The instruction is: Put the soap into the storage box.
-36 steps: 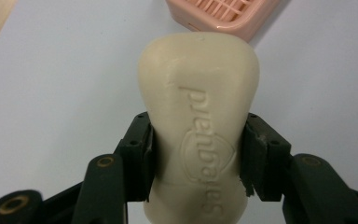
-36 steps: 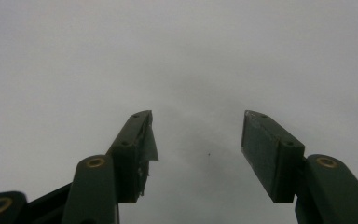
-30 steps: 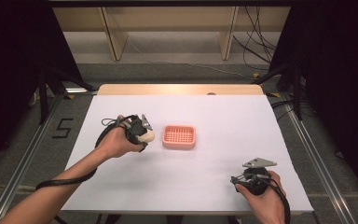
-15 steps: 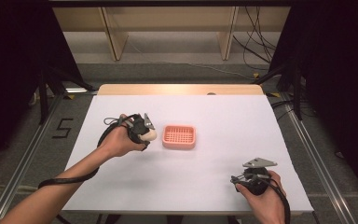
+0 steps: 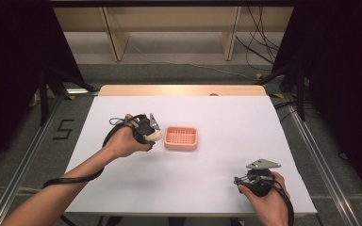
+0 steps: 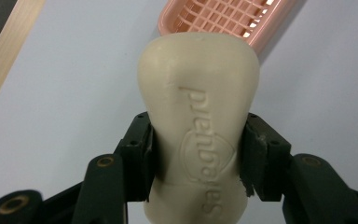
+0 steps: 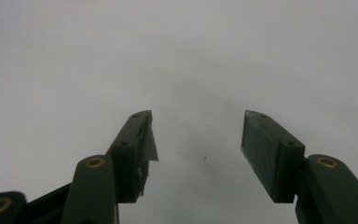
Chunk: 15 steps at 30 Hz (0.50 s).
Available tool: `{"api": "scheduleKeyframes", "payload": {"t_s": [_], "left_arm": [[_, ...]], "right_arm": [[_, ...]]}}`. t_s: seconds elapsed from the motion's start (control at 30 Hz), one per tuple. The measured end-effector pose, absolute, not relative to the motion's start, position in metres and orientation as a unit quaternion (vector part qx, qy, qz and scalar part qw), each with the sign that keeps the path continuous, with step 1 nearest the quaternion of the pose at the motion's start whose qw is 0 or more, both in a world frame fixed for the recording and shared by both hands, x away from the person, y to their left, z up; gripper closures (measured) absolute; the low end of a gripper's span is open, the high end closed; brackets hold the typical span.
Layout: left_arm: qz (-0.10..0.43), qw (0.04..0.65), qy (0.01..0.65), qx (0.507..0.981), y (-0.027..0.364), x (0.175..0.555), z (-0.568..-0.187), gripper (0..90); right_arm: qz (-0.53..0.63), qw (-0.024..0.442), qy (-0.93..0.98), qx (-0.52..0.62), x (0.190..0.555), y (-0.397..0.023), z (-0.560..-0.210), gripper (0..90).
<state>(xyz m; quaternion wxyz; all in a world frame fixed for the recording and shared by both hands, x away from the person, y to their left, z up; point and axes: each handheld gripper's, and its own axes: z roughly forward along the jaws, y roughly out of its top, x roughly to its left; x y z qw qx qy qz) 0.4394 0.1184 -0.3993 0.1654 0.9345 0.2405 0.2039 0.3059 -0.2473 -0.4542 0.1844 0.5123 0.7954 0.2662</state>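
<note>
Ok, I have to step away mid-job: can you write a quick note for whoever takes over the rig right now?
Left gripper: shut on the cream soap bar, held just left of the pink basket.
Right gripper: open, holding nothing, low over the white table near its front right edge.
Done: soap picked up and brought beside the basket.
Left: probably set the soap into the basket and release; the basket looks unfilled.
</note>
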Motion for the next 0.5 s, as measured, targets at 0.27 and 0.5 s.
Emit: {"api": "scheduleKeyframes", "payload": {"t_s": [0.27,0.5], "left_arm": [[0.209,0.168,0.229,0.936,0.1149,0.442,-0.3997,49.7],[0.209,0.169,0.225,0.937,0.1112,0.4445,-0.4001,49.7]], "right_arm": [[0.268,0.183,0.793,0.515,0.3055,-0.2472,-0.4536,43.8],[0.27,0.186,0.796,0.509,0.3059,-0.2487,-0.4523,43.6]]}}
